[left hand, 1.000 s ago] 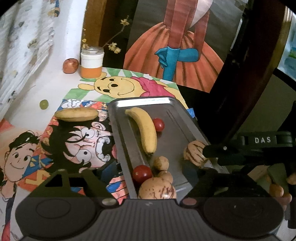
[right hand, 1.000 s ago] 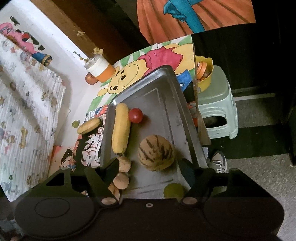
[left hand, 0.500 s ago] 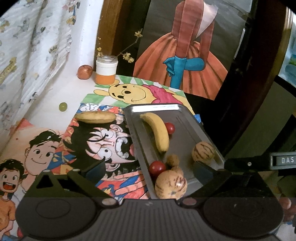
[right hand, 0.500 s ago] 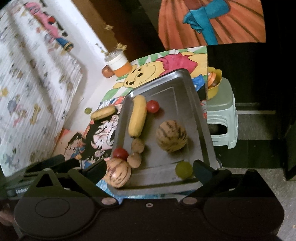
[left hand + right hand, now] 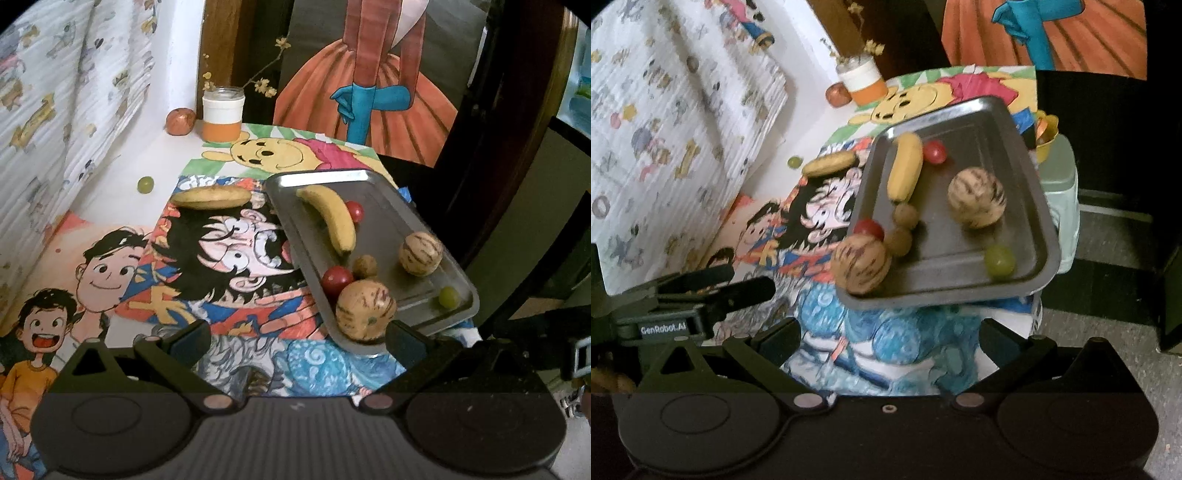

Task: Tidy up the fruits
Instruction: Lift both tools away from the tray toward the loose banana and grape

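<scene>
So both grippers are hanging back off the near edge of the counter (image 5: pixel 122 206) right now. The left gripper (image 5: pixel 295 338) is sitting with its jaws spread as wide as they go, nothing between them. The right gripper (image 5: pixel 886 338) is finishing its opening, jaws almost fully apart, also empty.

Most of the fruit is already lying in the metal tray (image 5: pixel 402 225): a banana (image 5: pixel 330 216), two striped melons, two red tomatoes, a couple of small brown ones and a green grape (image 5: pixel 448 296).

What I'm looking at as still left out is on the bare counter, all to the left of the tray:
- the second banana (image 5: pixel 211 196), just beside the tray's far left corner
- a loose grape (image 5: pixel 145 184) further left, near the wall
- a reddish round fruit (image 5: pixel 180 121) at the back next to the jar (image 5: pixel 222 113)

The thing I'm thinking about for the next reach: that loose banana is lying crosswise, long axis running left to right in the left wrist view, so roughly square to the way the gripper is pointing. It's ahead and a bit left of centre for the left gripper, while the right one is facing the tray itself. I'm guessing the left is the better pick, closing across the banana's short width.
</scene>
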`<state>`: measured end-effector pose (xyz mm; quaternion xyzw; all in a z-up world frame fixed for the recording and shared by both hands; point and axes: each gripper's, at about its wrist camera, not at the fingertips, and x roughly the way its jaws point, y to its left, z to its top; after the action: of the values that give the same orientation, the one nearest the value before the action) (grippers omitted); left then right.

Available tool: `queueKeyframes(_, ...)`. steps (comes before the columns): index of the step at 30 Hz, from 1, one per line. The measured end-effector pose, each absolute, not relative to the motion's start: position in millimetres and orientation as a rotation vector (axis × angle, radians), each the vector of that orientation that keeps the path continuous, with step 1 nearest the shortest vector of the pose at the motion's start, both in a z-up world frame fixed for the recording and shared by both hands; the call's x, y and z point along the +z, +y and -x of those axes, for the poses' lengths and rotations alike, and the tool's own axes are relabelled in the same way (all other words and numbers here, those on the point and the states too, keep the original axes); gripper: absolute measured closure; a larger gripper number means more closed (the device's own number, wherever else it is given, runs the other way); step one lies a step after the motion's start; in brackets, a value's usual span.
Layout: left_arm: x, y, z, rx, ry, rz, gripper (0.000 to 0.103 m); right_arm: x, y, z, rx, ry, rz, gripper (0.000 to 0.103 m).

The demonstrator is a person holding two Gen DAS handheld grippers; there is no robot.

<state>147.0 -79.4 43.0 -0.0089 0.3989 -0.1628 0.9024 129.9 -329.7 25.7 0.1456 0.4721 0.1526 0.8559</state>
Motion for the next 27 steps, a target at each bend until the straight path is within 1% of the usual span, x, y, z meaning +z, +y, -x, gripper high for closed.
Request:
queueKeyframes(14, 11.8, -54.3, -130.1, -0.268, 0.912, -0.054, 0.000, 3.5, -281.4, -112.5, 0.385, 1.049, -0.215, 0.001)
queueKeyframes(23, 9.2, -21.7, -129.1, -0.187, 0.921, -0.043, 0.000, 1.3, -258.9, -122.9, 0.427, 1.051, -0.165, 0.001)
queueKeyframes(27, 14.1, -5.3, -141.0, -0.152, 0.922, -0.042, 0.000, 10.1, -252.9, -134.0, 0.442, 1.033, -0.120, 0.001)
